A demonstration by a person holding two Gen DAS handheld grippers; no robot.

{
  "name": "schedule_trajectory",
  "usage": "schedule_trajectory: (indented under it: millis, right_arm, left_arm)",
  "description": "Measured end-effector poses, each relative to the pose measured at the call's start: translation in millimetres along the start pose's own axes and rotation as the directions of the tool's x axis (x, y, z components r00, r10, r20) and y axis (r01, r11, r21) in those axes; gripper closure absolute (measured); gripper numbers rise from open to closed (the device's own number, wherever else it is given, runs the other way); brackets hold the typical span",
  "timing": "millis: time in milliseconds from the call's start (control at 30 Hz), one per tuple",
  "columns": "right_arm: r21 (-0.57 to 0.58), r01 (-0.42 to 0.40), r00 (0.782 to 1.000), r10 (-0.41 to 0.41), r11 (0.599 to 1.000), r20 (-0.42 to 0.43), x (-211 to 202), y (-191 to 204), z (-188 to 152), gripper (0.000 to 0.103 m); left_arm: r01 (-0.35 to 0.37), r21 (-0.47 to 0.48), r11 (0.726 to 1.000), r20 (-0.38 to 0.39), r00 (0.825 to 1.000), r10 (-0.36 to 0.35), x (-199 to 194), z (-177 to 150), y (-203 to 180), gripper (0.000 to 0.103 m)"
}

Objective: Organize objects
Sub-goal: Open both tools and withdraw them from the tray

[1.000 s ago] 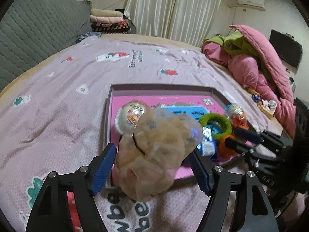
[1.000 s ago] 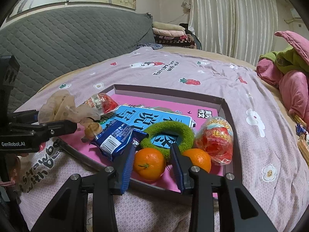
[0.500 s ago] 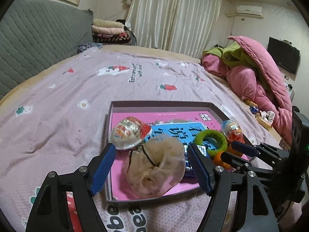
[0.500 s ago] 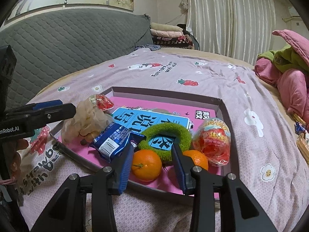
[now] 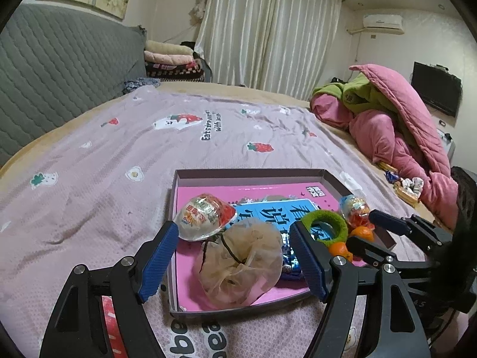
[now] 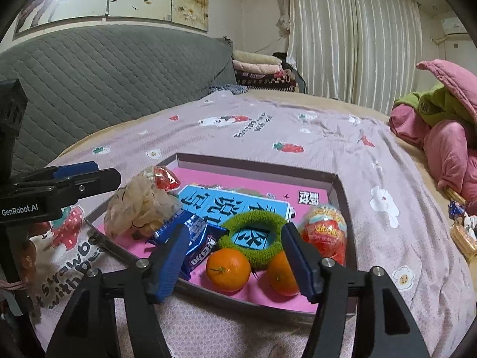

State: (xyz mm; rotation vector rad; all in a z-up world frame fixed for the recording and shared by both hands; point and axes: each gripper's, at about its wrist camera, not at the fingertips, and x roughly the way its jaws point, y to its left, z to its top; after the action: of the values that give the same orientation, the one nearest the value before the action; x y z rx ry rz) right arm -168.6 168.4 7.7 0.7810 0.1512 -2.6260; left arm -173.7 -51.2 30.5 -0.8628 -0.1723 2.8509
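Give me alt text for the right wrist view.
The right gripper hangs open over the near edge of a pink-lined tray on a bed, its jaws having just widened around an orange. A second orange and a green ring lie nearby.

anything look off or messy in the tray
Nothing is spilled or damaged. The only untidy spot: the blue snack wrapper lies crumpled, partly tucked under the beige mesh pouch in the tray, overlapping the blue book.
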Motion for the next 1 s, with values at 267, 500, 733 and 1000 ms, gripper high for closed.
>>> schedule_trajectory:
  millis: [267, 500, 733, 1000]
  right_arm:
    - [-0.04, 0.027, 0.995, -0.023, 0.999, 0.092, -21, 7, 9, 0.031]
    - [-0.085, 0.075, 0.989, -0.064, 0.994, 0.134, -36, 23, 7, 0.026]
    - [-0.065, 0.097, 0.987, -0.088, 0.993, 0.136, -48, 28, -5, 0.017]
    - [-0.018, 0.131, 0.979, -0.126, 0.991, 0.161, -61, 24, -12, 0.015]
  left_arm:
    - [-0.016, 0.01, 1.0, 0.036, 0.999, 0.016, -11, 0, -2, 0.024]
    - [-0.084, 0.045, 0.995, 0.058, 0.995, 0.082, -23, -7, -10, 0.024]
    - [-0.128, 0.015, 0.992, 0.064, 0.99, 0.127, -37, -21, -8, 0.024]
    - [-0.154, 0.006, 0.988, 0.067, 0.986, 0.153, -52, -33, -10, 0.024]
